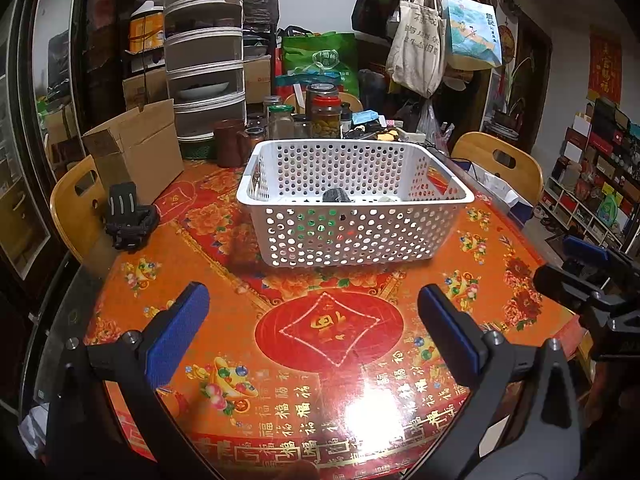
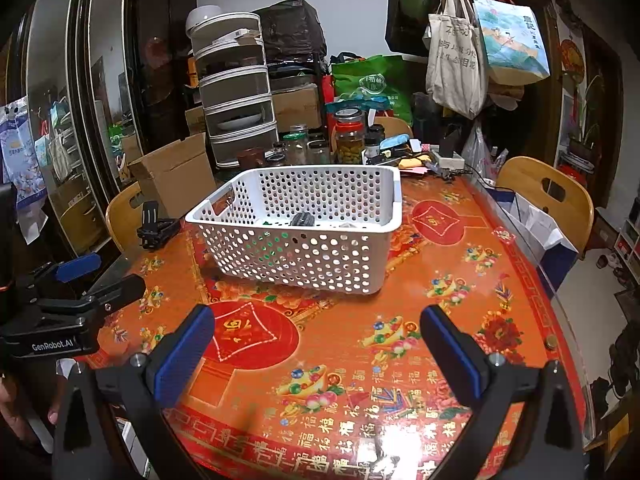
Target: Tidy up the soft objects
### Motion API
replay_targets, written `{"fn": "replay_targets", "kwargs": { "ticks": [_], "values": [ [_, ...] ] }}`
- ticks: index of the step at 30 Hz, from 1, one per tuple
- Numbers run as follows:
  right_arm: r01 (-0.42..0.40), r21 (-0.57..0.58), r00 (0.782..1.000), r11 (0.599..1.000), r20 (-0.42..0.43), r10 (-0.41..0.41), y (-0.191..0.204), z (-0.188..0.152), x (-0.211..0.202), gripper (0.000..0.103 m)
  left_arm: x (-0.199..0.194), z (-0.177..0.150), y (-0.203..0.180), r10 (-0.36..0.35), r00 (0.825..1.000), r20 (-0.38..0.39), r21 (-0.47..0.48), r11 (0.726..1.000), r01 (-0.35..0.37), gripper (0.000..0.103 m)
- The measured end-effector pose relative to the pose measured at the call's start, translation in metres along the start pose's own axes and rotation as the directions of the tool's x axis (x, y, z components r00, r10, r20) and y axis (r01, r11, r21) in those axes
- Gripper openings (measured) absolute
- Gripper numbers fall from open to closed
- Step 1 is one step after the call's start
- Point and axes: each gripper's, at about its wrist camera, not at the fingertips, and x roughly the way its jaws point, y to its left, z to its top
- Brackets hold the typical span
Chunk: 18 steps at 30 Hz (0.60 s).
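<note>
A white perforated basket [image 1: 352,236] stands on the orange-red table; it also shows in the right wrist view [image 2: 304,256]. Inside it lie a dark soft object [image 1: 337,195] and a pale one [image 1: 387,199], mostly hidden by the wall; the dark one also shows in the right wrist view [image 2: 302,219]. My left gripper [image 1: 314,320] is open and empty, held above the table in front of the basket. My right gripper [image 2: 316,340] is open and empty, also in front of the basket. Each gripper shows at the edge of the other's view: the right one [image 1: 584,272], the left one [image 2: 80,280].
A black folded holder [image 1: 128,220] lies at the table's left edge beside a cardboard box [image 1: 136,152]. Jars [image 1: 326,116] and stacked containers [image 1: 206,60] crowd the far side. Wooden chairs [image 1: 500,160] stand around the table [image 1: 320,360]. Bags hang behind.
</note>
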Motion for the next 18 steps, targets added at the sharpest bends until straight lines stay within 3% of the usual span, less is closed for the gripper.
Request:
{"fn": "replay_targets", "kwargs": {
  "ticks": [18],
  "values": [
    [-0.001,0.000,1.000,1.000,0.001,0.001,0.0007,0.0001,-0.0005,0.102,0.0015,-0.0009,-0.0017,-0.005,1.000,-0.008,0.001,1.000,0.005,0.103]
  ]
}}
